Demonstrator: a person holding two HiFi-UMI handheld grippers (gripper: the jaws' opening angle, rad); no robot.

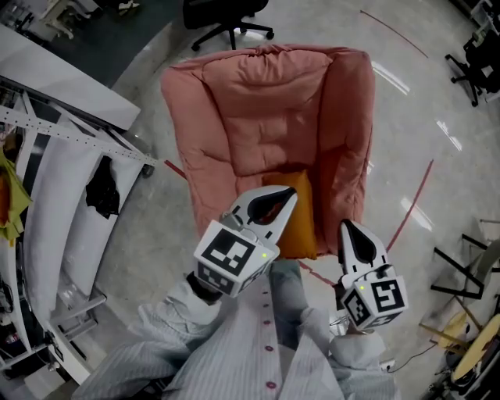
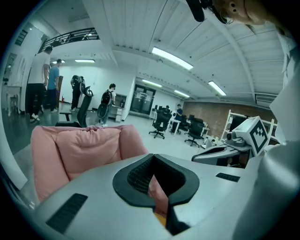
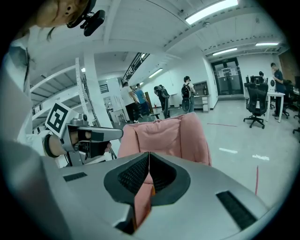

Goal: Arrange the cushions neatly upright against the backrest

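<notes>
A pink padded armchair stands on the floor in front of me, its backrest at the far side. One orange cushion sits upright on the seat, at the front right. My left gripper hovers just over the cushion's left edge, shut and empty. To the right, my right gripper is near the chair's right arm, also shut with nothing in it. The left gripper view looks past shut jaws at the chair; the right gripper view does the same toward the chair.
White metal racks stand left of the chair. Red tape lines mark the glossy floor on the right. Black office chairs stand behind the armchair. A black folding stand is at the right. Several people stand far off.
</notes>
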